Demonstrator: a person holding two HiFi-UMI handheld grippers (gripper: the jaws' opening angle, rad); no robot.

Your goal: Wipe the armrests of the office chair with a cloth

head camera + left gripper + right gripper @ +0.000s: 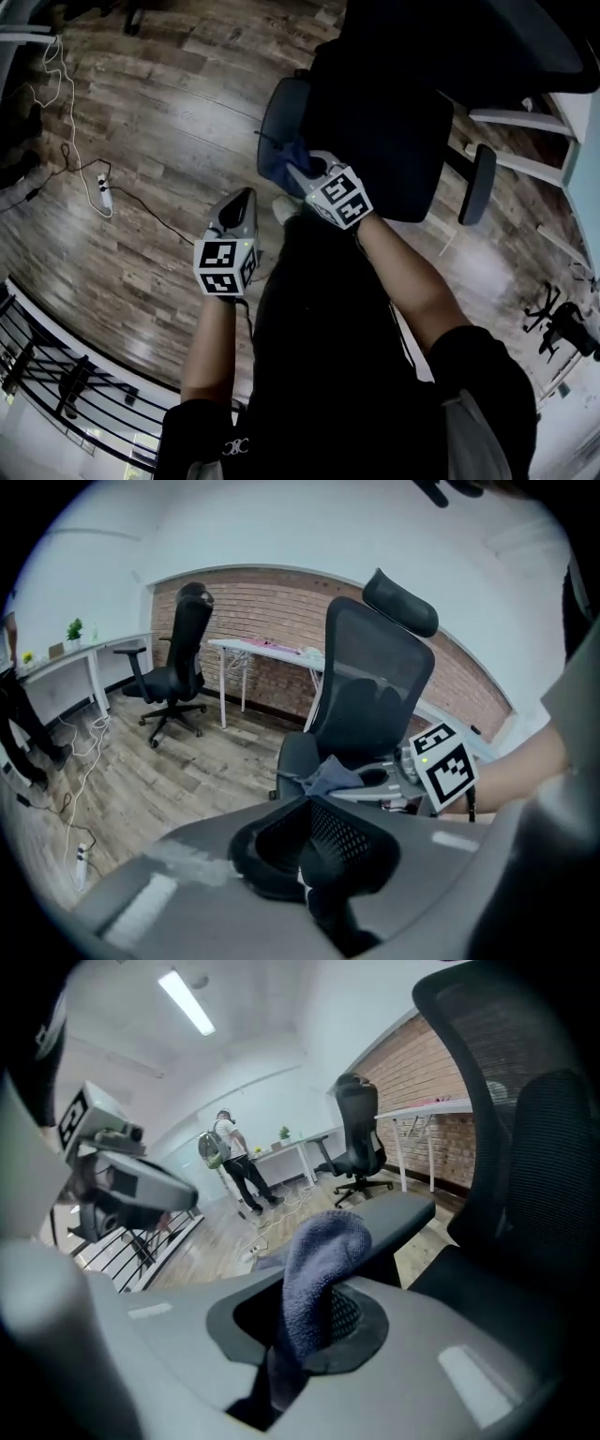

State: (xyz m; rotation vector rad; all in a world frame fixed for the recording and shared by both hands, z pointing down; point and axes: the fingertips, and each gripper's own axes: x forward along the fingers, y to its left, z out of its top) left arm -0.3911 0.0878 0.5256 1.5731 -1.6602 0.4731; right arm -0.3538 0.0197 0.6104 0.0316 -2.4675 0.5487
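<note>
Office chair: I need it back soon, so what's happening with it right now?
A person is working on the office chair with a pair of tongs in each hand. The right tongs are shut on a blue cloth, held at the chair's near armrest. The left tongs are shut and empty, held back from the chair. The other armrest has nothing on it.

The office chair [394,122] is the main obstacle: its back and seat fill the room between the armrests. In the head view, the armrest [281,117] on the chair's left is taken up by the right claw [302,172], clamped on the cloth [279,167]. Left of the chair the floor [159,103] lies open, with the left claw [242,202] over it and a power strip [105,195] well apart. Right of the chair, a white frame [520,120] stands near the other armrest [481,183], narrowing the passage.
</note>
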